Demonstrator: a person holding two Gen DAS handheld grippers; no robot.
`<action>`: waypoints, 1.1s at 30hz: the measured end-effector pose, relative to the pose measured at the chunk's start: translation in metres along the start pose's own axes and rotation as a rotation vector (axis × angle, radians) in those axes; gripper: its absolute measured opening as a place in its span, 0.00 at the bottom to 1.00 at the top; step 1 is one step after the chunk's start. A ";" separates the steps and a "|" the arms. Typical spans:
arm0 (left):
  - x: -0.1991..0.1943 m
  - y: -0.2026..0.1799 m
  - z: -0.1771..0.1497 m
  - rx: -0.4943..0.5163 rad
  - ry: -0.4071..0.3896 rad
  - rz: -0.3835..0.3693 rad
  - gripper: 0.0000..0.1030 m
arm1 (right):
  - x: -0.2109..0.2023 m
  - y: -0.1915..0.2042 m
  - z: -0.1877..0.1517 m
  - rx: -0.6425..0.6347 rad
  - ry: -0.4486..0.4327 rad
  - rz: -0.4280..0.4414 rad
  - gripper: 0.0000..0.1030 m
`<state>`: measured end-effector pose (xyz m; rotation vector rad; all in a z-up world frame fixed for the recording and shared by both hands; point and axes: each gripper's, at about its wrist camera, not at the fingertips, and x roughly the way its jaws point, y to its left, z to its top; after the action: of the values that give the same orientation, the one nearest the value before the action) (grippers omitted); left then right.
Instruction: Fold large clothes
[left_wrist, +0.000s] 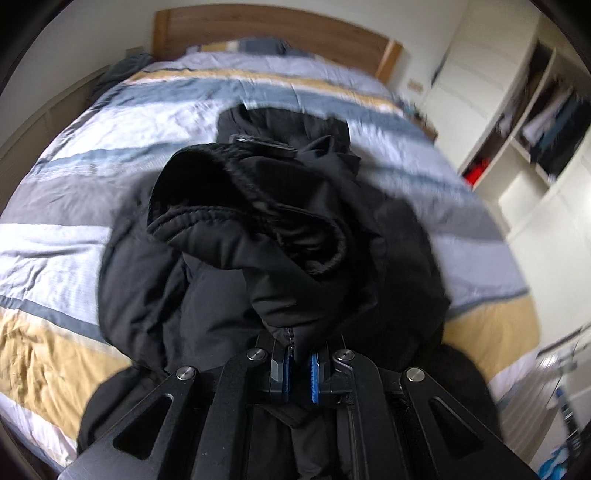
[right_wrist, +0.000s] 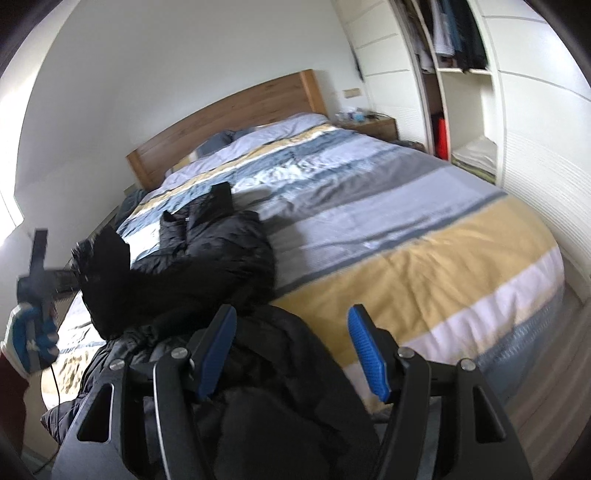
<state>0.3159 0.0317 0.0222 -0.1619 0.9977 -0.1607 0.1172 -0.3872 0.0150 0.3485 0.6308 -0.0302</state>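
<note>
Left tongs (left_wrist: 300, 363) pinching black coat (left_wrist: 258, 266), right tongs (right_wrist: 293, 354) spread, writing apparently none.

a wide bed (right_wrist: 424, 229) fills most of the room, covered by a quilt (left_wrist: 110, 147) striped in pale blue, grey, white and mustard yellow. a wooden headboard (right_wrist: 229, 118) stands against a plain white wall (right_wrist: 166, 74). pillows (left_wrist: 255, 46) lie at the head end. beside the bed, near the headboard, sits a low wooden nightstand (right_wrist: 373, 127) with small items on top, too blurred to tell. a white wardrobe (right_wrist: 461, 92) runs along the side wall, its open shelves holding hanging clothes, folded linen and something red. bright light falls from the left in the right wrist view.
</note>
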 end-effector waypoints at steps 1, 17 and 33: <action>0.009 -0.005 -0.005 0.014 0.018 0.011 0.07 | 0.000 -0.005 -0.002 0.007 0.003 -0.007 0.60; 0.007 -0.020 -0.039 0.120 0.072 -0.118 0.37 | 0.013 0.016 -0.008 -0.060 0.062 -0.003 0.60; -0.095 0.058 0.097 0.055 -0.168 0.051 0.38 | 0.086 0.218 0.031 -0.401 0.106 0.245 0.60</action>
<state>0.3512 0.1138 0.1395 -0.0979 0.8283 -0.1254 0.2339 -0.1853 0.0556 0.0373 0.6782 0.3474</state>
